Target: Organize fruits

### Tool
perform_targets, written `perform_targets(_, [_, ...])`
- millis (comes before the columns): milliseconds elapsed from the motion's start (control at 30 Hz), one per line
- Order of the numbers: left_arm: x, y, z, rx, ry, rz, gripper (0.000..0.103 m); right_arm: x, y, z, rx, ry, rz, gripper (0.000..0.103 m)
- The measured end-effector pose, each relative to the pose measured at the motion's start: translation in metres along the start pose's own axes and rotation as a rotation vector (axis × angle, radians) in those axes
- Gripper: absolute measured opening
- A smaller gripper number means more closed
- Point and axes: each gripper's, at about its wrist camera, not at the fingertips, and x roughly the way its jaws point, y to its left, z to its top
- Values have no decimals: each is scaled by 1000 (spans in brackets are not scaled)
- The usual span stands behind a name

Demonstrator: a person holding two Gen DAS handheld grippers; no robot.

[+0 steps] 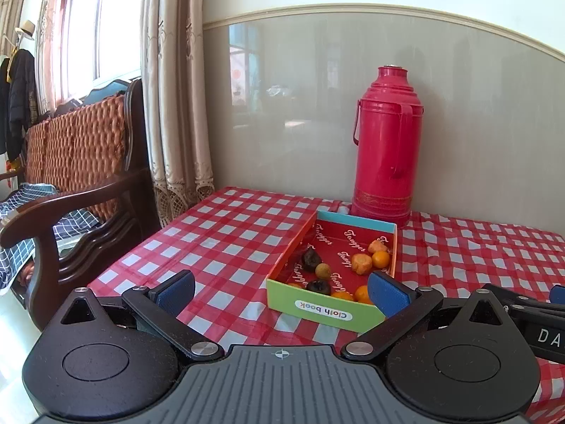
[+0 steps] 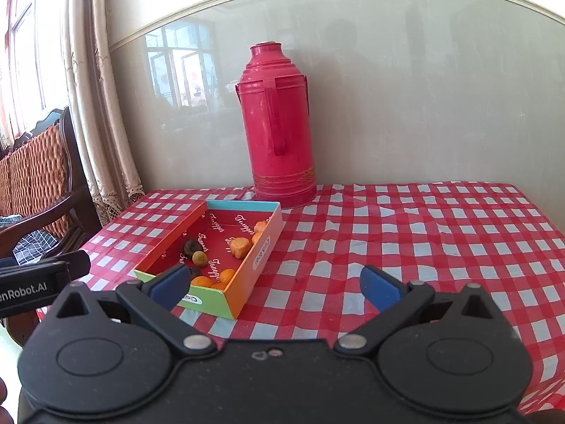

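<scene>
Both the left gripper (image 1: 282, 291) and right gripper (image 2: 277, 284) hang spread wide and holding nothing, just short of the fruit box (image 1: 326, 312).

Table in red-and-white checked cloth (image 2: 406, 233), open cardboard box (image 2: 259, 258) on it, red thermos (image 2: 280, 123) just behind

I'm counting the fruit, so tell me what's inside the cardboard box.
The cardboard box holds several orange fruits, two dark ones and a yellowish one. Its near wall and the left gripper's finger hide part of the front.
</scene>
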Motion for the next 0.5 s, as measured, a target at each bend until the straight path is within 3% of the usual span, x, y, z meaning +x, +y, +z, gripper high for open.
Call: perform_targets(500, [1,1,-3,-3,3,1,103,3,4,-2,-18,8,4,97])
